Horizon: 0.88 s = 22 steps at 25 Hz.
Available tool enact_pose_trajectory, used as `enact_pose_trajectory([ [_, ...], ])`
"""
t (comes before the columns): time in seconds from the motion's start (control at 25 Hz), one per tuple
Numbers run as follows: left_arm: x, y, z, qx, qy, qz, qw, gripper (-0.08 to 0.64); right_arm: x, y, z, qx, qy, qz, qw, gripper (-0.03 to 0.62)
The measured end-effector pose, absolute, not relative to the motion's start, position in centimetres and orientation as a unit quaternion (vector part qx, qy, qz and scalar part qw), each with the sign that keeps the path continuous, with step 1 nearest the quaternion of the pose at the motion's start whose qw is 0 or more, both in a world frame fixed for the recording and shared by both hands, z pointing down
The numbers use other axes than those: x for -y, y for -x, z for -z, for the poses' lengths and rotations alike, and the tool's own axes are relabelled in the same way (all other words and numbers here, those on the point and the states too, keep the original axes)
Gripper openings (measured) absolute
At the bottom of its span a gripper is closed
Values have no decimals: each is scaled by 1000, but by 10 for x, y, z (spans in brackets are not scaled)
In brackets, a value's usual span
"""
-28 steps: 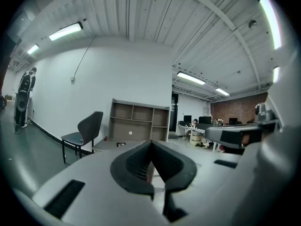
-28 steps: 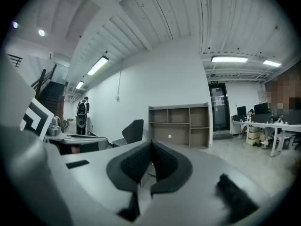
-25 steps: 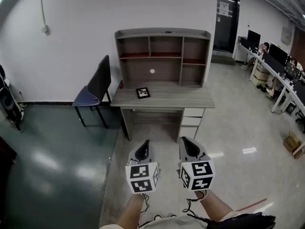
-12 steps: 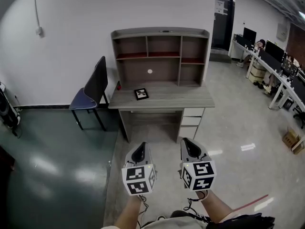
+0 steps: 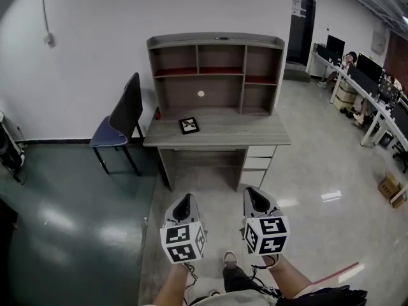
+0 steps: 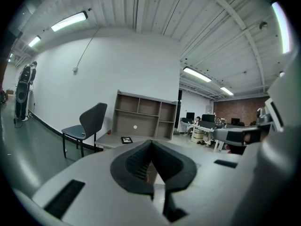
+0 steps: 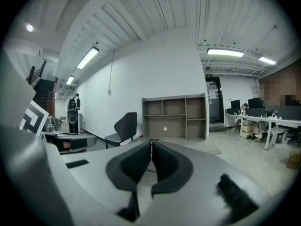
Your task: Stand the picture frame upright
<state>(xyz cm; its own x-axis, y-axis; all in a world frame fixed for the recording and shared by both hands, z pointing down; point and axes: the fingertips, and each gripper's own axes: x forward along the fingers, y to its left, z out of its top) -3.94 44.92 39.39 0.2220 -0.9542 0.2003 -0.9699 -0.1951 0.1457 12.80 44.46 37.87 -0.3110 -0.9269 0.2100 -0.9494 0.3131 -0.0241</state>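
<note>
A grey wooden desk (image 5: pixel 217 134) stands against the white wall in the upper middle of the head view. It carries a hutch (image 5: pixel 217 69) of open cubbies with a small white disc (image 5: pixel 201 94) on its back panel, and drawers (image 5: pixel 256 160) sit under its right end. A dark chair (image 5: pixel 121 120) with a blue seat stands just beside its left end. At the right edge runs a row of office tables (image 5: pixel 376 101) with monitors, and a cardboard box (image 5: pixel 390 189) sits on the floor. A stretch of pale glossy floor lies between the desk and the grippers at the lower middle. The picture frame (image 5: pixel 189 125) lies flat on the desktop, left of centre and slightly askew; it is small, with a black border round a light picture. The left gripper (image 5: pixel 183 204) and right gripper (image 5: pixel 255 193) are held side by side, well apart from the desk, each with its jaws pressed together on nothing. Their cubes bear black-and-white square markers. A paper (image 5: pixel 299 6) on the dark door at upper right is too small to read.
</note>
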Motion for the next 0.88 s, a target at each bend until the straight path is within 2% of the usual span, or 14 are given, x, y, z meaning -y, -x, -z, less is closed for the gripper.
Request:
enact_pose_trajectory([
  [0.32,-394,50,-397,644,-755,-31,118,6,-379,-130,-385,814,-570,-75,84,32],
  [0.88,-281,27,-401,661,-739,-54,120,6,-254,-159,-389,824,-552,-92,89,32],
])
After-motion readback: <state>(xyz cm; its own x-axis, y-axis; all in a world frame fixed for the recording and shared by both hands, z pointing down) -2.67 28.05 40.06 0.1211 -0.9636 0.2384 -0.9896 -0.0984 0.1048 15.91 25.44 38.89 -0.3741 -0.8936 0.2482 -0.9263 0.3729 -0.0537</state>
